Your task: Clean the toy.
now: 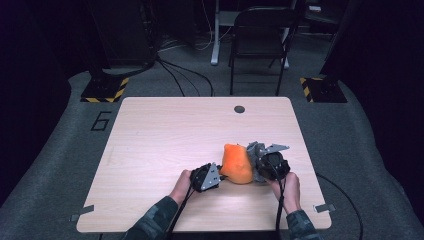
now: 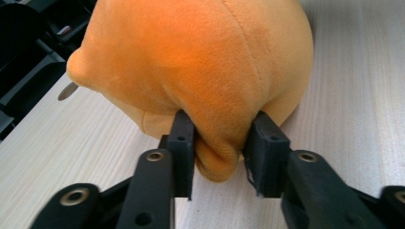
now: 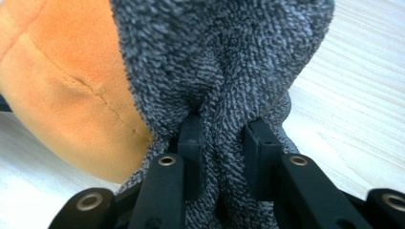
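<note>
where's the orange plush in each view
high view: orange plush sits low, right of centre, between both grippers.
left gripper view: upper centre, a fold pinched by the jaws.
right gripper view: left side, beside the grey cloth.
Shared landmark: pale wood table.

The left gripper point(image 2: 217, 143) pinches a fold of the orange plush toy point(image 2: 200, 62) on the table point(image 2: 353, 95).

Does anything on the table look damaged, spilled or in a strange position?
Nothing looks damaged or spilled. The orange plush toy lies on the table, its fabric bunched where the left gripper pinches it. The right gripper squeezes the grey towel-like cloth beside it into folds.
</note>
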